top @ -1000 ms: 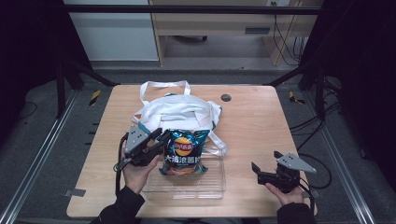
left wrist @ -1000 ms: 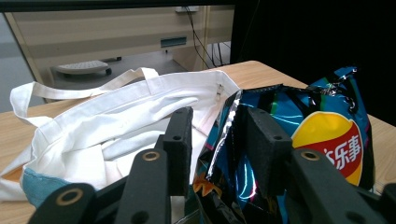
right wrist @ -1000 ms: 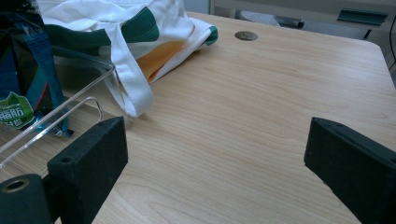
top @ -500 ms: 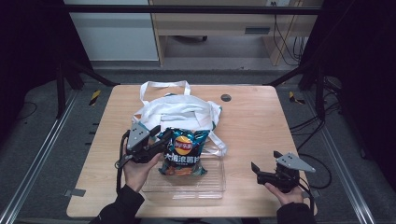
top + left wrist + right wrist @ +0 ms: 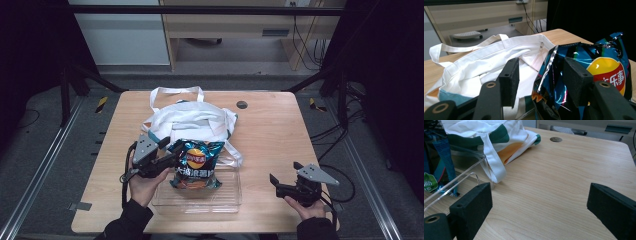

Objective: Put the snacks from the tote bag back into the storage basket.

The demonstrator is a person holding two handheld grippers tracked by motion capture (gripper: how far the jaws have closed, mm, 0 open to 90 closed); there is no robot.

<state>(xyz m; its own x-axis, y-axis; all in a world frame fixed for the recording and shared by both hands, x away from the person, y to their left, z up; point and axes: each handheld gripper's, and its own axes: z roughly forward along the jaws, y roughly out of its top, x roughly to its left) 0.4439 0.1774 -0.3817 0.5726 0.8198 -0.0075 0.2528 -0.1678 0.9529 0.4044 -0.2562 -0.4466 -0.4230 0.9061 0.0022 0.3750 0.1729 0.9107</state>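
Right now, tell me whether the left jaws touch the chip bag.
Cannot tell. In the left gripper view the left gripper has been opening; the chip bag edge sits between the jaws, clear of one, but the other hides any gap.

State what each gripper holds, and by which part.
Nothing: left gripper jaws, just opening, straddle the chip bag's silver edge without pressing; right gripper is open over bare table.

Wooden table with a bag and a clear tray

The light wooden table (image 5: 270, 140) has rounded corners and a small dark round cap (image 5: 242, 104) set in its top near the far edge. A white cloth tote bag (image 5: 192, 120) lies on the middle of it, handles spread toward the far side. Just in front of the bag, near the front edge, stands a clear plastic tray (image 5: 227, 197). The right half of the top is bare wood.
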